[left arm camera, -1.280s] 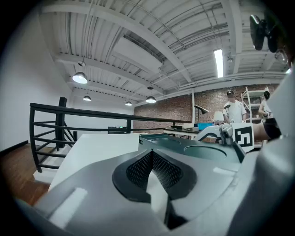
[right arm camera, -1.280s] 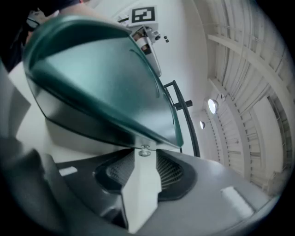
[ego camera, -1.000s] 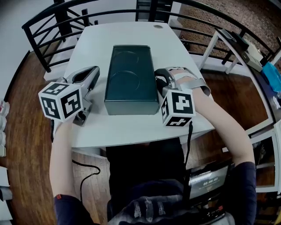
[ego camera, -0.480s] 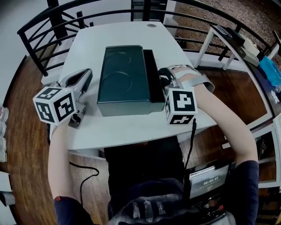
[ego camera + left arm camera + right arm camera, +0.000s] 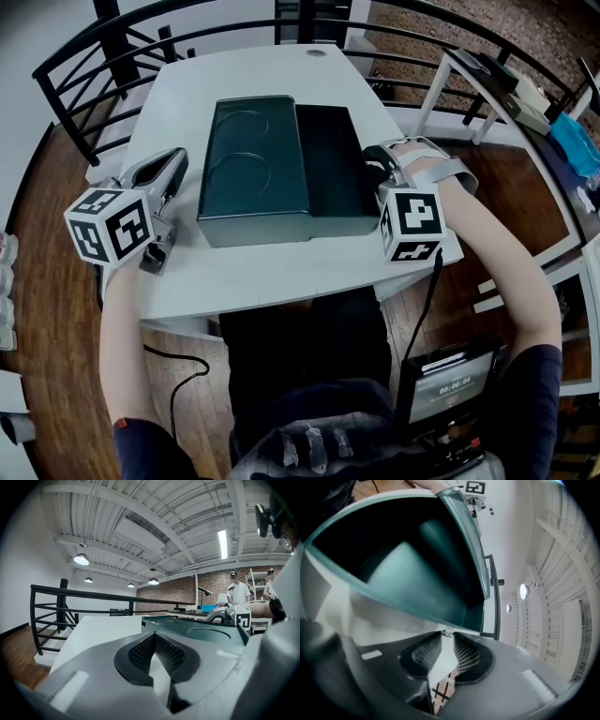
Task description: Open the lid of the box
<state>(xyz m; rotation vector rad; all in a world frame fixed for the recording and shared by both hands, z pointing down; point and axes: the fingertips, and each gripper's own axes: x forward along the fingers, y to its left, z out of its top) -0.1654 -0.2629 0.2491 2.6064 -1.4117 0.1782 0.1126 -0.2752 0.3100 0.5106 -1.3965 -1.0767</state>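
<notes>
A dark green box (image 5: 251, 155) lies mid-table, its top panel pressed with two round dents. To the right of that panel a dark hollow part (image 5: 330, 159) of the box stands exposed. My right gripper (image 5: 371, 161) is at that part's right rim. In the right gripper view the jaws (image 5: 446, 632) are closing, tips almost together on the thin rim, with the teal hollow (image 5: 408, 569) beyond. My left gripper (image 5: 176, 155) rests on the table left of the box, apart from it. Its tips (image 5: 153, 635) meet with nothing between them.
The white table (image 5: 262, 277) is ringed at the back and sides by a black railing (image 5: 75, 70). A second white table (image 5: 487, 80) stands at the right. A screen (image 5: 445, 384) and a cable hang below the front edge. People stand far off in the left gripper view.
The dark hollow part has come out from a closed box to a wide strip on the right. My right gripper moved right with it. The left gripper stayed beside the box.
</notes>
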